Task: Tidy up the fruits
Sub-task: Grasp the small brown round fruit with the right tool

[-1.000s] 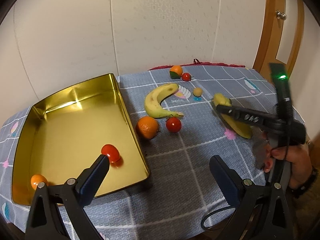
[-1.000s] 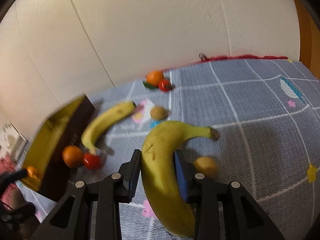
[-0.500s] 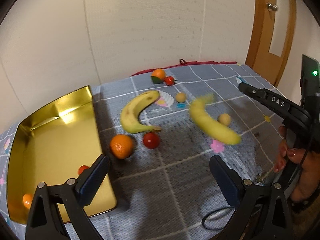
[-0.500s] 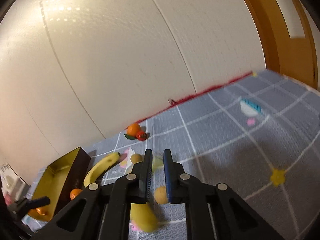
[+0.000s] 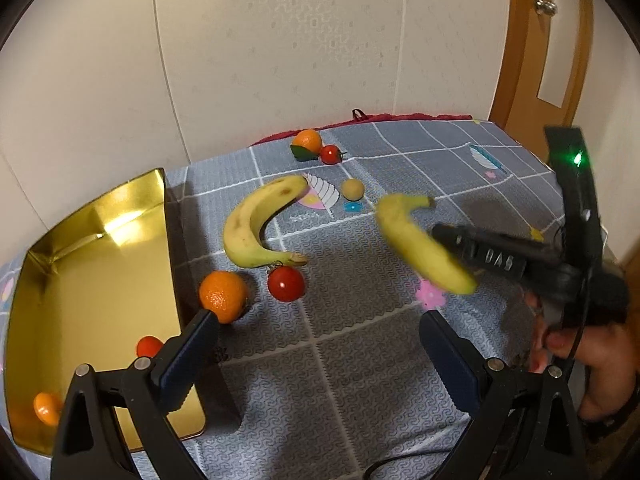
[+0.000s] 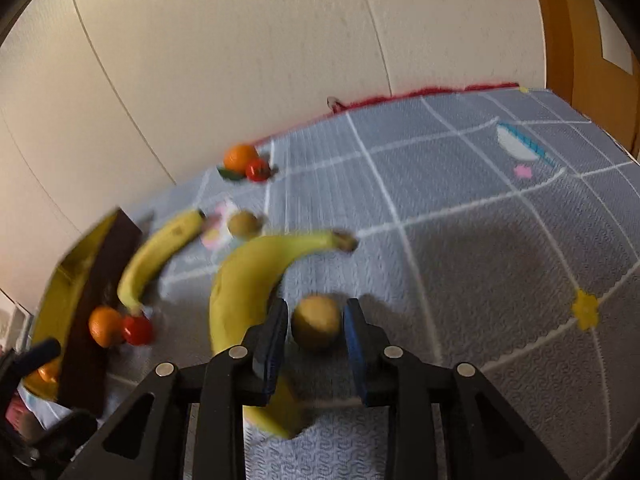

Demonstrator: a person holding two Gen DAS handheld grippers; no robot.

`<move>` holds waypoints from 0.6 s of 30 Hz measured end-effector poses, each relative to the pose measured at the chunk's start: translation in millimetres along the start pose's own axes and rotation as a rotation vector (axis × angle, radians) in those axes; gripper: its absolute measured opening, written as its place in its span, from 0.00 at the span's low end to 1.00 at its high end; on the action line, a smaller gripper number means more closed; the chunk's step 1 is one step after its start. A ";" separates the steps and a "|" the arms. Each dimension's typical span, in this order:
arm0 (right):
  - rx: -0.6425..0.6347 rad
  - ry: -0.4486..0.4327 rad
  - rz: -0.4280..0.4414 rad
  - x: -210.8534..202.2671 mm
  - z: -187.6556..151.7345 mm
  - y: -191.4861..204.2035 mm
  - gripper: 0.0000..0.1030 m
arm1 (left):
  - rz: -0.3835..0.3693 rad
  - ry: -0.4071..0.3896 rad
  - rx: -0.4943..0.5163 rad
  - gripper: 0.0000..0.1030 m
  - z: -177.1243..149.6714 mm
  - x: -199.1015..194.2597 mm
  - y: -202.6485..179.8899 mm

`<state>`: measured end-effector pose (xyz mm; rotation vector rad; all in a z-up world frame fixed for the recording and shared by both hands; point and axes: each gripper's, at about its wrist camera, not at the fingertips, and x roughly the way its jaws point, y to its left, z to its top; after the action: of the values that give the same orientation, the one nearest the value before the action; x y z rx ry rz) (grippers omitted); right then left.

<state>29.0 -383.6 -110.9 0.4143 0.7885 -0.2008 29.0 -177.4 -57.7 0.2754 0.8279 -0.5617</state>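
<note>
A gold tray (image 5: 100, 240) at the left holds a small tomato (image 5: 149, 346) and a small orange (image 5: 46, 408). My left gripper (image 5: 320, 344) hovers open and empty by the tray's right wall. Beyond it lie an orange (image 5: 223, 296), a tomato (image 5: 286, 283) and a banana (image 5: 248, 232). My right gripper (image 6: 314, 328) points down at the cloth. Its jaws are opening narrowly on either side of a small tan round fruit (image 6: 316, 322) without clearly pressing it. A second banana (image 6: 244, 284) lies loose against its left finger (image 6: 276, 328). In the left wrist view that banana (image 5: 424, 244) hides the fruit.
The grey checked cloth (image 5: 360, 380) covers the table up to the wall. At the back sit an orange with a leaf (image 5: 307, 142), a tomato (image 5: 329, 154) and another tan fruit (image 5: 352, 189). A person's hand (image 5: 592, 356) holds the right gripper (image 5: 440, 234). A wooden door (image 5: 536, 60) stands at the right.
The right gripper let go of the banana, rose shut and empty, then came down around the small tan fruit. The left gripper drifted right, away from the tray.
</note>
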 end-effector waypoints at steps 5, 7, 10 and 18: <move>-0.009 -0.003 -0.001 -7.0 -3.0 0.1 0.26 | -0.010 0.003 -0.002 0.98 4.3 5.6 -4.7; -0.001 -0.006 0.004 -7.9 -3.5 -1.3 0.25 | -0.014 0.003 0.007 0.98 7.6 8.1 -9.4; 0.021 -0.039 -0.007 -7.8 0.0 -5.0 0.25 | -0.022 0.010 0.005 0.98 15.9 14.6 -16.8; 0.163 -0.108 -0.045 -18.0 6.7 -31.6 0.25 | 0.000 0.015 0.036 0.98 40.2 37.0 -43.1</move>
<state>10.5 -414.6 -102.6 0.5356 0.6780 -0.3282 49.2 -243.9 -60.2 0.3134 0.8327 -0.5757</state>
